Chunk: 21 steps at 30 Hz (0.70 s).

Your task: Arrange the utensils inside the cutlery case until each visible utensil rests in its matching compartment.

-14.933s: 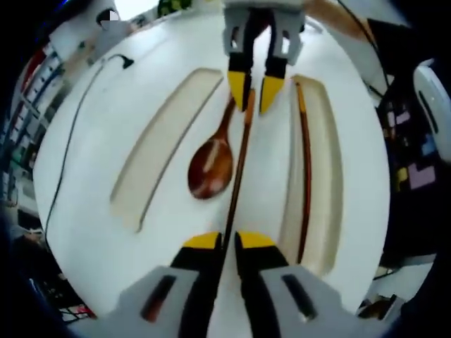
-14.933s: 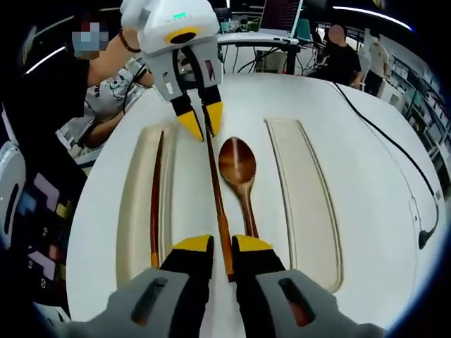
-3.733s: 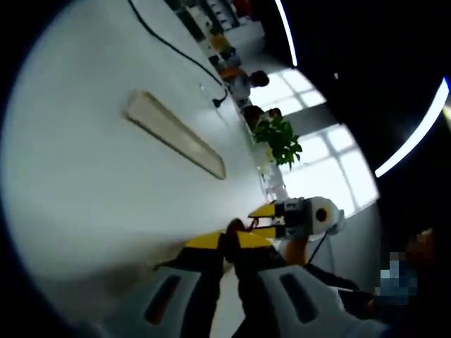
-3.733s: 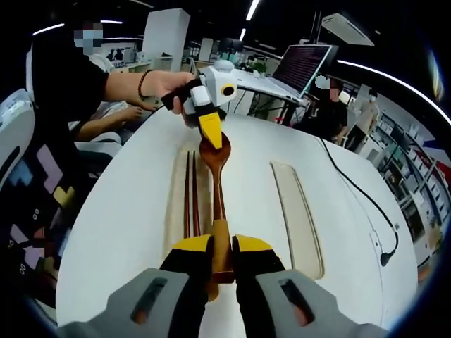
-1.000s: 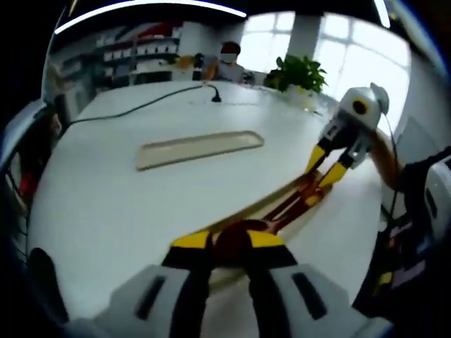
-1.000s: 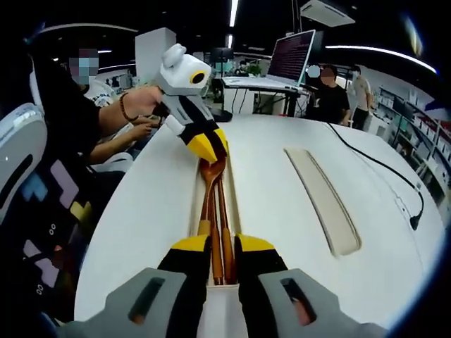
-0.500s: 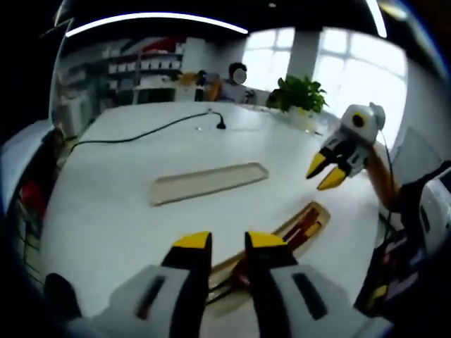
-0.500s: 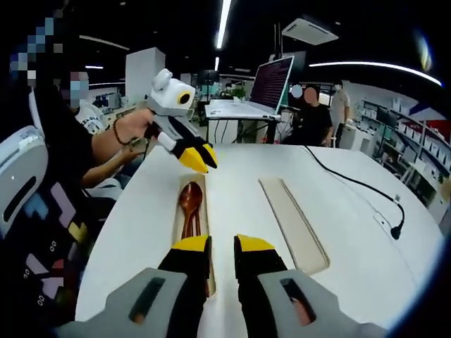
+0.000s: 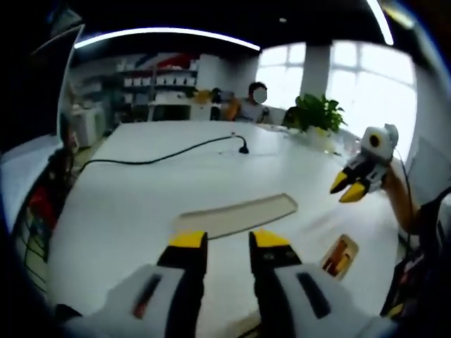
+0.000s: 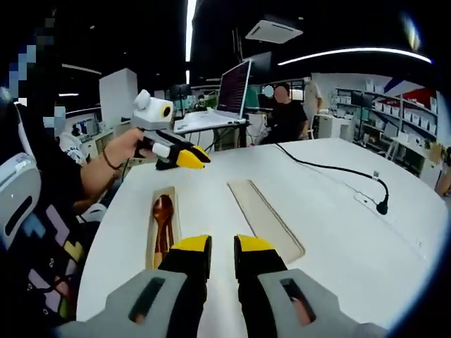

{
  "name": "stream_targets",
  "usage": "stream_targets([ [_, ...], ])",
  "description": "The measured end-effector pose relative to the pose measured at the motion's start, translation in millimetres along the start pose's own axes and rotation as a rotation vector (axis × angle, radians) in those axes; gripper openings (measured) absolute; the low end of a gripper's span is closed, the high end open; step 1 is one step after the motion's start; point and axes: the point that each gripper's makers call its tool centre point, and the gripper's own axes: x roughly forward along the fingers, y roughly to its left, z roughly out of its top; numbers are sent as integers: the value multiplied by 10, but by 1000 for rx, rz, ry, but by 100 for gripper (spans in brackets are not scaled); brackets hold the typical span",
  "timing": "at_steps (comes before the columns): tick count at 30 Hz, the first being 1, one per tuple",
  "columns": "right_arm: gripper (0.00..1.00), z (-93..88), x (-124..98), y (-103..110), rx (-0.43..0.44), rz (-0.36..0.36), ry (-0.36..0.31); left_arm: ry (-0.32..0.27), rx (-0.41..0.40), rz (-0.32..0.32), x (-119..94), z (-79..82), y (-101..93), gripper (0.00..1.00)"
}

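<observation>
Spoon [image 10: 163,213] lies in the left compartment [image 10: 151,232] of the case, lower left of right gripper view, w/ what look like chopsticks beside it, partly hidden behind the right gripper [image 10: 223,248]. Second compartment [image 10: 264,215] at centre is bare.

Progress, judged: utensils seem stowed, task near done or done; hard to confirm matching slots.

Right gripper: jaws slightly apart, holding nothing. Left gripper [image 9: 228,241], bottom centre of left gripper view: likewise parted, nothing between. Both hang above the table [image 10: 338,211], apart from the case.

Around: black cable [image 10: 331,171] at right, laptop [image 10: 232,88] at top centre, potted plant [image 9: 316,113] upper right in left gripper view. Nothing blocks the case.
</observation>
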Motion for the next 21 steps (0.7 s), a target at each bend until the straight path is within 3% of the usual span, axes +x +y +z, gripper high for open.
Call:
stream_targets([
  [4, 12, -79, -25, -183, 86, -59, -4, 3, -18, 18, 129, -21, 80, 27],
  [8, 13, -244, -27, -308, 182, -97, 42, 0, -52, 29, 259, -51, 187, 29],
  [14, 16, -304, 23, -380, 232, -106, 38, 12, -104, 61, 405, -123, 364, 30],
  [21, 16, -355, 87, -487, 266, -161, 44, 43, -110, 105, 486, -234, 507, 34],
])
